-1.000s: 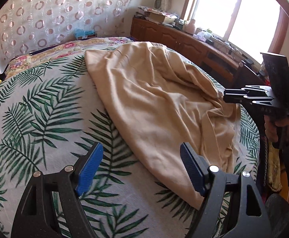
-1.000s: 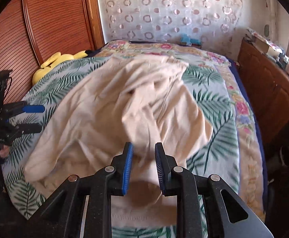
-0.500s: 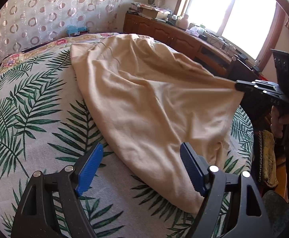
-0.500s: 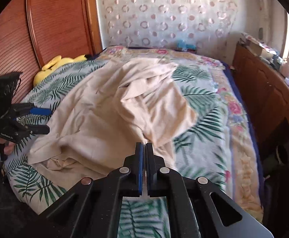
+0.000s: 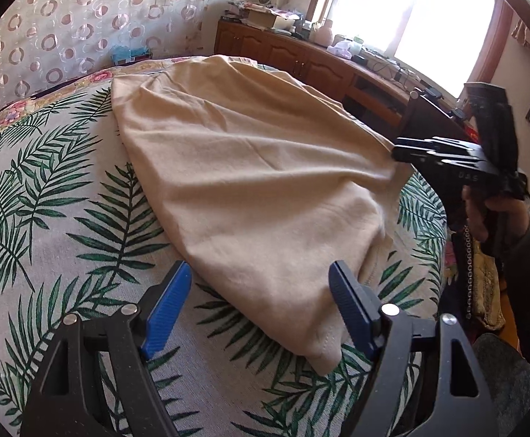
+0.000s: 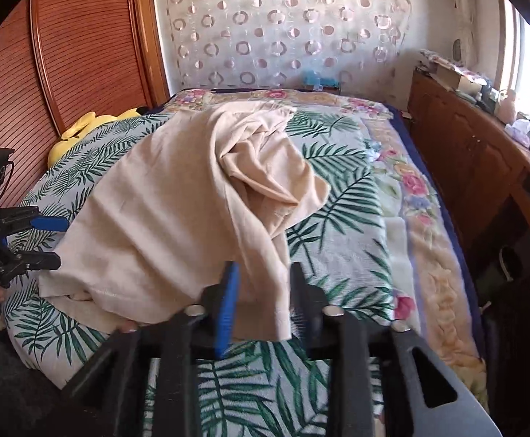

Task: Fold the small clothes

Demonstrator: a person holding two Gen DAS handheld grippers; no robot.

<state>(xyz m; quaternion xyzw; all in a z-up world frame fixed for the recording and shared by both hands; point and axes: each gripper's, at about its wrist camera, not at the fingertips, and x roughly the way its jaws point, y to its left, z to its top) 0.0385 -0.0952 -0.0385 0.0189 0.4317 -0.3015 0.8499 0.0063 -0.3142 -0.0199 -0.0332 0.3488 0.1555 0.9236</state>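
On the bed [image 5: 46, 189], a beige shirt [image 5: 250, 167] lies spread across the leaf-print cover, one edge bunched over itself. Looks like the flattening-out step before any real fold. Right hand-held gripper [image 6: 261, 291] has its jaws opening, with a hem corner of cloth hanging between them, apparently being let go. Left hand-held gripper [image 5: 261, 302] is wide apart but closing, holding nothing, poised over the near hem. Next I'd guess: grab that hem and smooth the bunched side.
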